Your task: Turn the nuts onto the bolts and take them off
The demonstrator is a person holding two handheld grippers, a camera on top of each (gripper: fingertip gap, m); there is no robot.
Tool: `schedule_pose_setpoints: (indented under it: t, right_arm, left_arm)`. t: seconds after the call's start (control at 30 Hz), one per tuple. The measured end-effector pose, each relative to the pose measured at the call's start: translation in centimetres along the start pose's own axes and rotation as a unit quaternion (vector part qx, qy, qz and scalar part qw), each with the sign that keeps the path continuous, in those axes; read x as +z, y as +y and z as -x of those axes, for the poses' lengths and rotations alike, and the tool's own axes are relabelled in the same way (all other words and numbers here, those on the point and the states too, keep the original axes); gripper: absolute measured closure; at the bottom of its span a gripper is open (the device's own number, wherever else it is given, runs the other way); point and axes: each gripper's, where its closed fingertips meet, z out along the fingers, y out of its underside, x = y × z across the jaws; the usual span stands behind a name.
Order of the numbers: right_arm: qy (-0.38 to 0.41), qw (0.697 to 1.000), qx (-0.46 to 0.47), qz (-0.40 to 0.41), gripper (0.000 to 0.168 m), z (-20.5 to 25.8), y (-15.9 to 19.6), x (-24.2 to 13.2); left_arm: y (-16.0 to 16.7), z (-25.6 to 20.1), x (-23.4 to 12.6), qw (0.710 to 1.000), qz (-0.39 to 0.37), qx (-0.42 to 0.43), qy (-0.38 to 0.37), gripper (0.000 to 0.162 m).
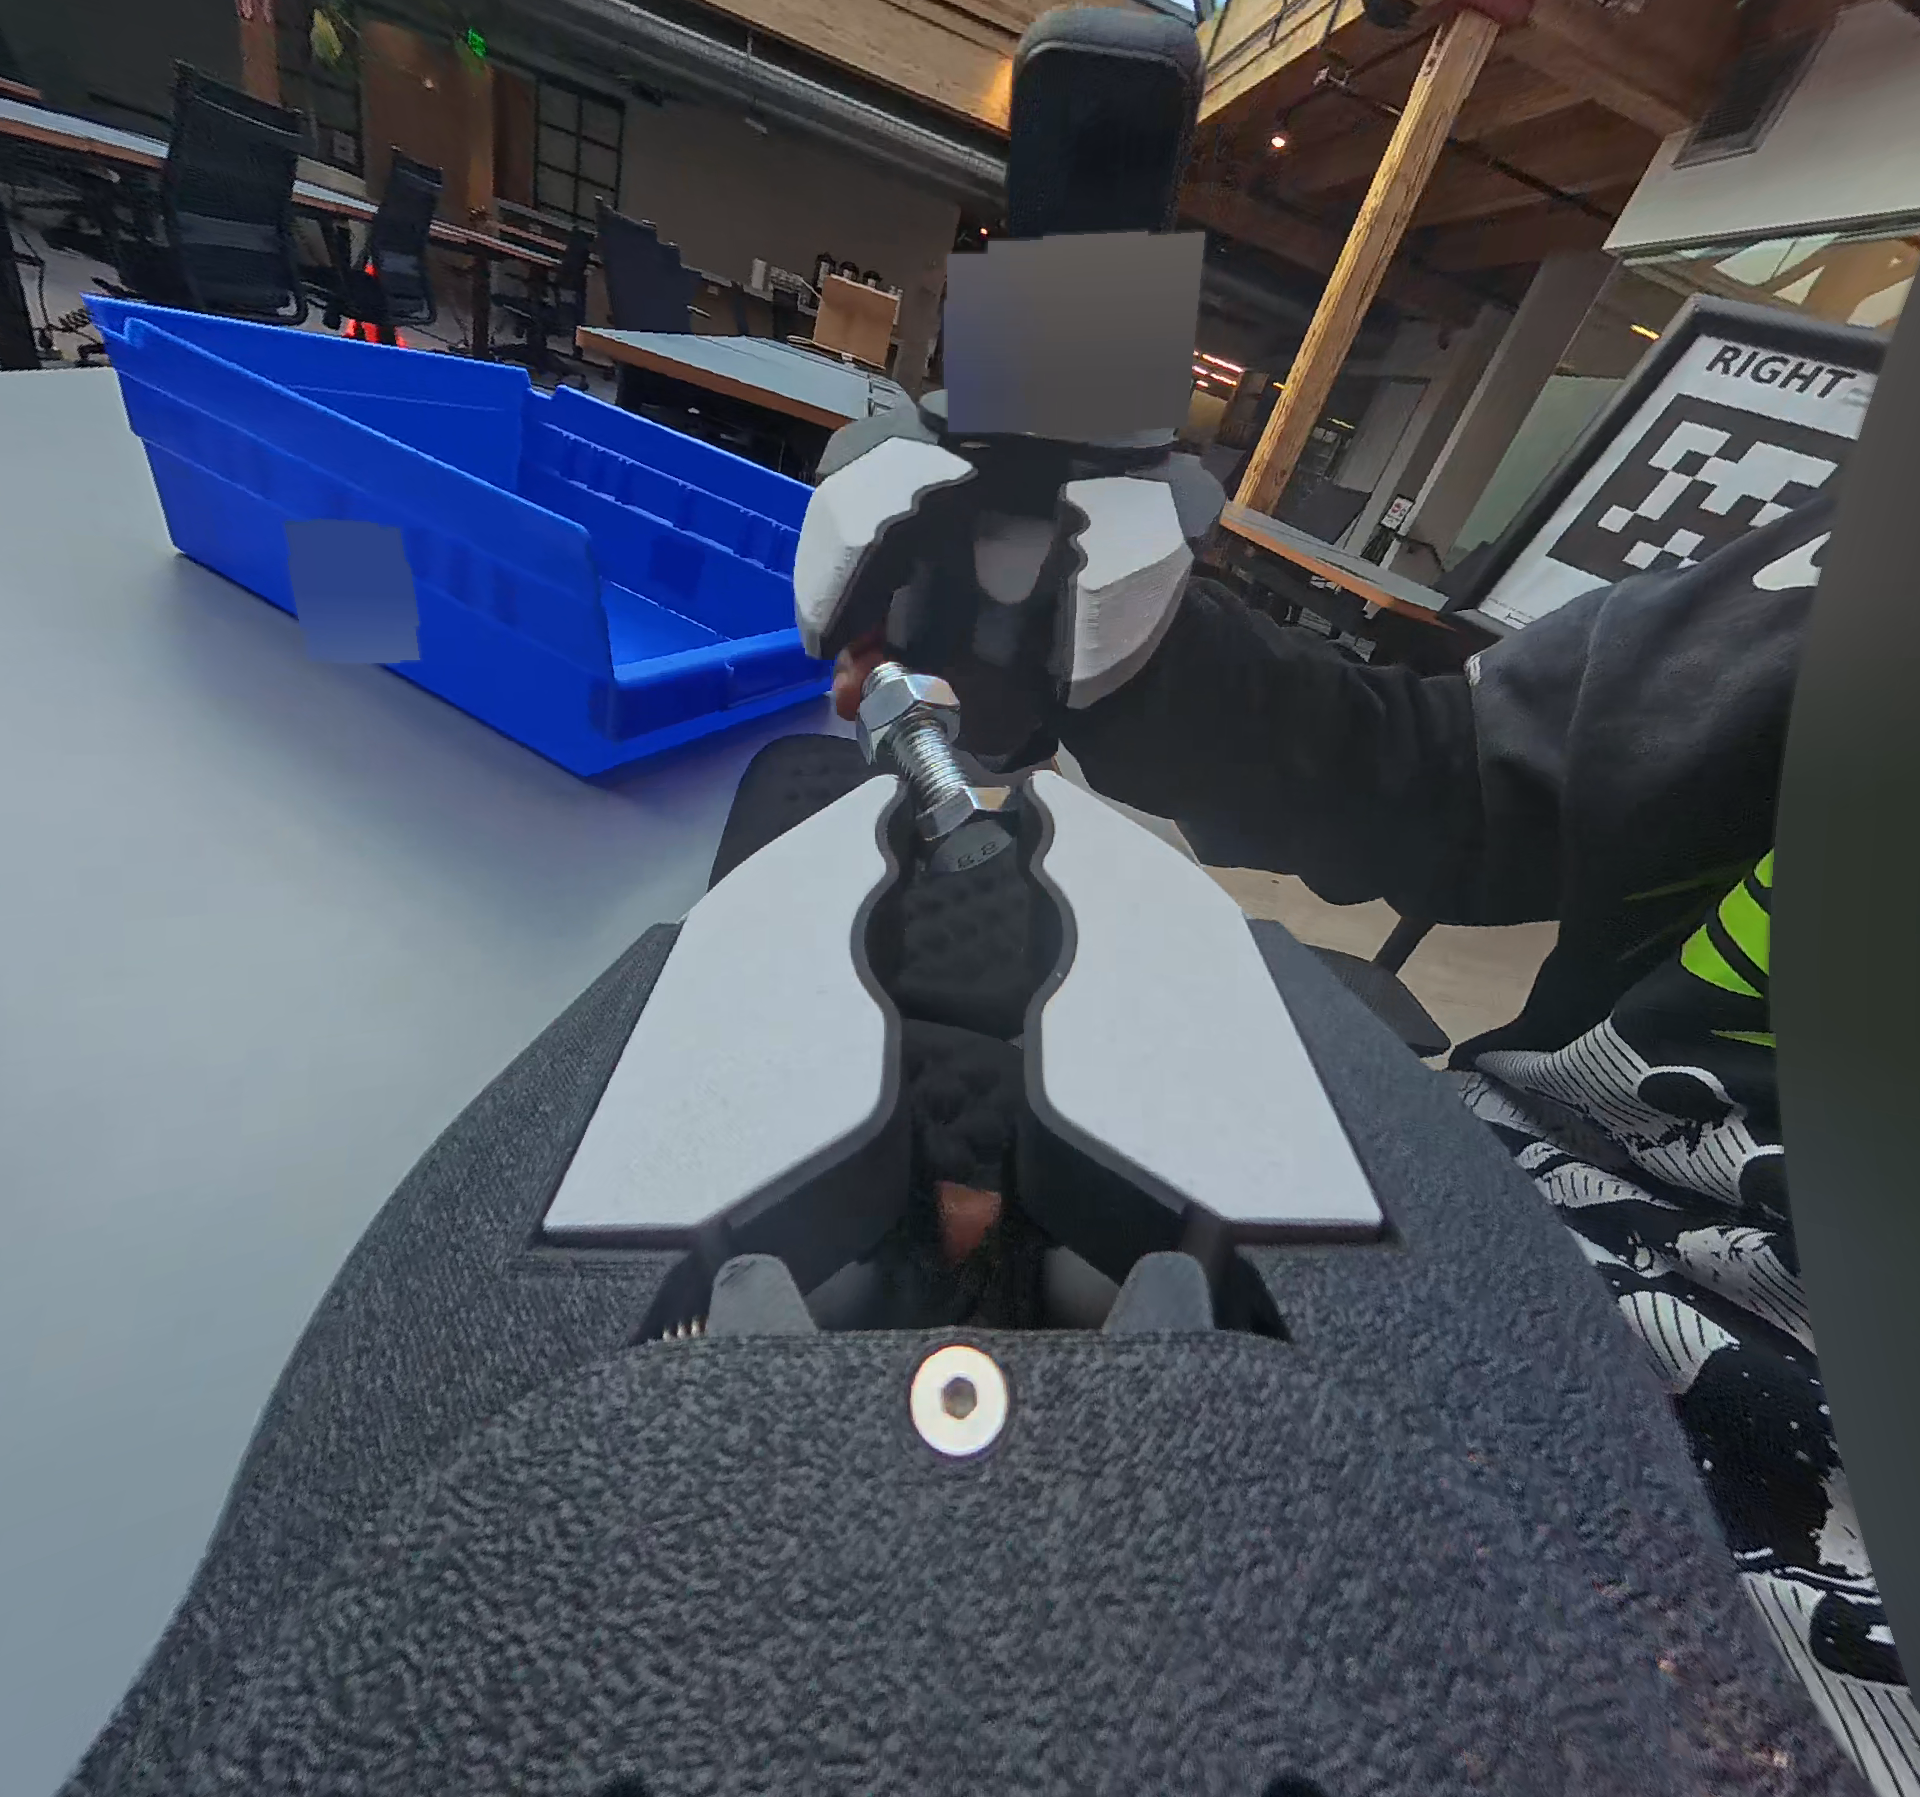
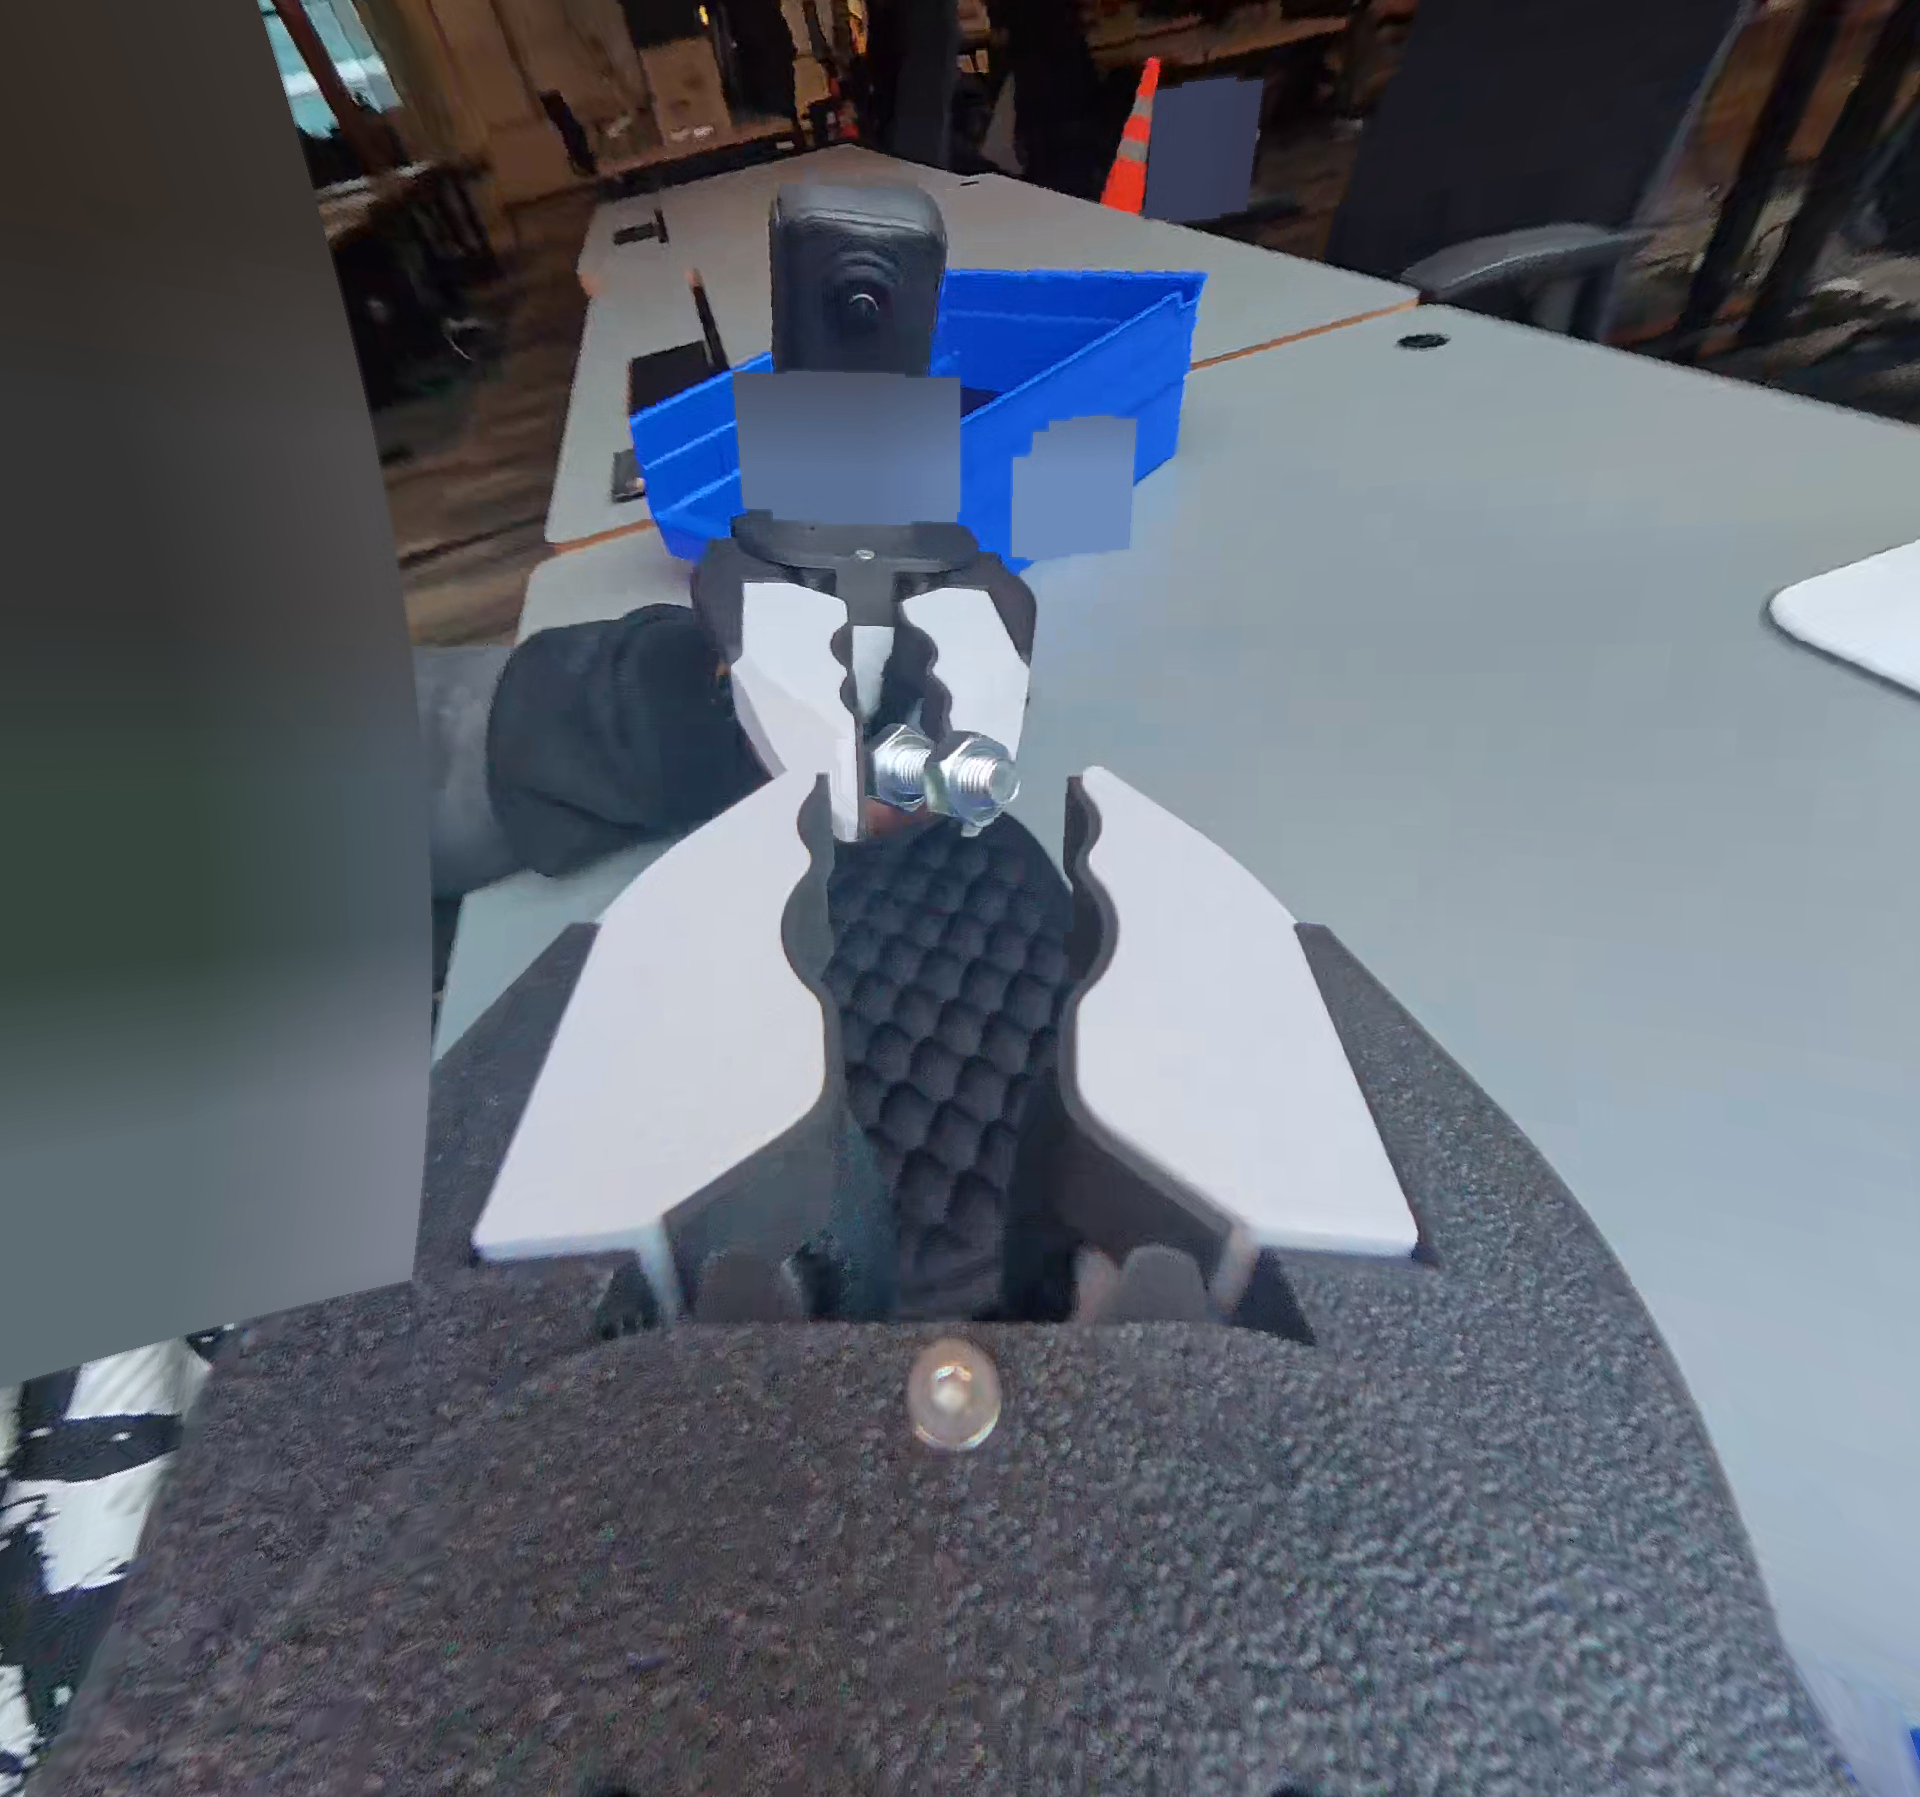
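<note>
**Holding a bolt with its nut between two grippers**

Gripping the bolt [image 1: 940,781] by its hex head, the left gripper [image 1: 961,812] has its two fingers closed tight on it at the tips; the threaded shank rises up and to the left from the jaws. A nut [image 1: 906,703] sits on the shank near its far end, with bare thread between nut and head. In the right wrist view the same bolt [image 2: 940,773] lies sideways, held above the table [image 2: 1455,708], the nut [image 2: 961,768] close to its free end and a short stub of thread beyond it.

The right gripper [image 2: 945,797] faces the left one, fingers spread wide with the bolt's free end in the gap; no finger touches nut or thread in this view. From the left wrist view the right gripper [image 1: 992,625] stands just behind the nut, and whether it touches cannot be told there. A black sleeve [image 1: 1351,760] runs behind it to the right.

A blue bin [image 1: 499,542] rests on the grey table [image 1: 208,916], well apart from the grippers. An orange cone [image 2: 1132,142] stands beyond the table.
</note>
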Motion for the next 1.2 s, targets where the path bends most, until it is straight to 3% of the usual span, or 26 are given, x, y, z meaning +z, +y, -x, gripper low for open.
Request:
schedule_pose_setpoints:
  t: [0.17, 0.3, 0.43, 0.53, 0.63, 0.73, 0.9, 1.0, 1.2]
  right_arm:
    - [-0.045, 0.996, 0.072, 0.005, 0.136, 0.3, 0.8, 0.7]
    - [-0.063, 0.995, 0.082, -0.007, 0.15, 0.3, 0.7, 0.8]
    - [-0.051, 0.997, 0.064, 0.002, 0.151, 0.2, 0.9, 0.5]
    - [-0.008, 0.999, 0.045, 0.012, 0.151, -1.0, 0.1, -1.0]
    - [0.112, 0.992, 0.012, 0.058, 0.151, -5.7, -1.0, -5.1]
    - [0.288, 0.945, 0.006, 0.154, 0.151, -13.4, -1.1, -11.9]
    - [0.502, 0.816, 0.065, 0.279, 0.15, -24.0, 1.4, -23.3]
    - [0.549, 0.766, 0.118, 0.312, 0.15, -27.3, 4.5, -26.7]
    - [0.583, 0.718, 0.182, 0.334, 0.15, -30.4, 8.8, -28.3]
  left_arm:
    - [0.3, -0.4, 0.3, 1.0, 0.007, 0.01, 0.007, 0.144]
    - [0.3, -0.7, 0.4, 1.0, 0.009, 0.011, 0.017, 0.144]
    - [0.6, -0.6, 0.6, 0.999, 0.022, 0.023, 0.005, 0.143]
    - [1.5, 0.1, 0.8, 0.998, 0.052, 0.039, -0.02, 0.12]
    - [2.3, 0.5, 1.2, 0.996, 0.076, 0.042, -0.034, 0.113]
    - [2.6, 0.9, 1.3, 0.995, 0.083, 0.037, -0.049, 0.112]
    - [2.7, 1.4, 1.3, 0.994, 0.086, 0.031, -0.064, 0.113]
    - [3.0, 1.4, 1.4, 0.992, 0.098, 0.039, -0.068, 0.113]
    - [3.4, 1.3, 1.6, 0.99, 0.112, 0.048, -0.069, 0.115]
